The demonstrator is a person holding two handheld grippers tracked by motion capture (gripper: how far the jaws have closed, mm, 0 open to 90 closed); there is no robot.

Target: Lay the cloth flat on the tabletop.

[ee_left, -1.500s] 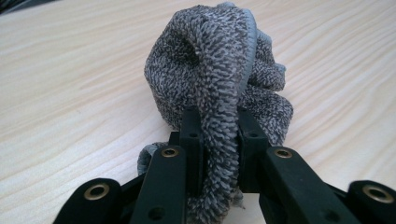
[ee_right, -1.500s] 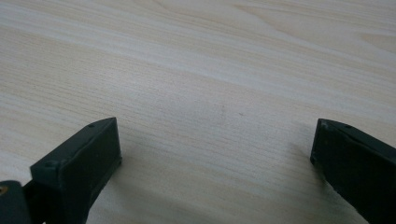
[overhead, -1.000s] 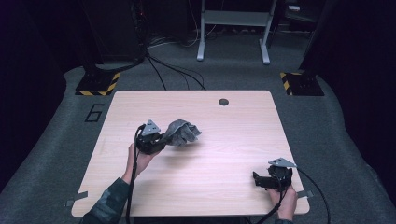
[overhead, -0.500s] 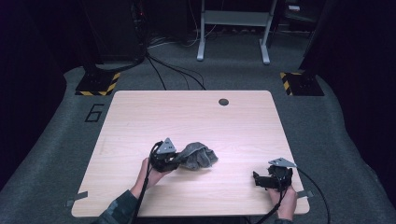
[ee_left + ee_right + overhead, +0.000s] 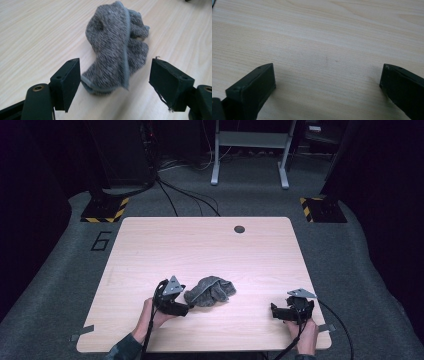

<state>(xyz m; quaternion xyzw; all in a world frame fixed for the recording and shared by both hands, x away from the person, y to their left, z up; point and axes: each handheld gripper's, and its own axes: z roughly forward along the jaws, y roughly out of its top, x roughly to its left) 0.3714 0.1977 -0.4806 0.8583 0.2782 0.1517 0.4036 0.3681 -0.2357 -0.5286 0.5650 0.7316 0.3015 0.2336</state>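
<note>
Grey knitted cloth [image 5: 210,291], crumpled into a loose heap, is lying on the pale wood-grain counter [image 5: 200,245] at about 6 o'clock of its top, near the front edge and a little left of centre. The left tool [image 5: 186,306] is sitting just at the cloth's 9 o'clock side, and its jaws have just been opening: in the left gripper view the two black pads [image 5: 67,83] are standing well apart with the near end of the cloth [image 5: 117,47] lying between them, neither pad pressing on it. So the cloth is resting on the counter under its own weight, let go rather than held.

The right tool [image 5: 274,310] is waiting at about 4 o'clock of the counter, well apart from the cloth, with its jaws spread wide over bare wood and nothing between them.

Judging by this, the setting-down of the cloth near the front is looking finished, while any spreading or folding is looking not yet begun, since the fabric is bunched with its hemmed edge [image 5: 127,50] curling over the top. Backing the left tool clear is probably the next thing needed
</note>
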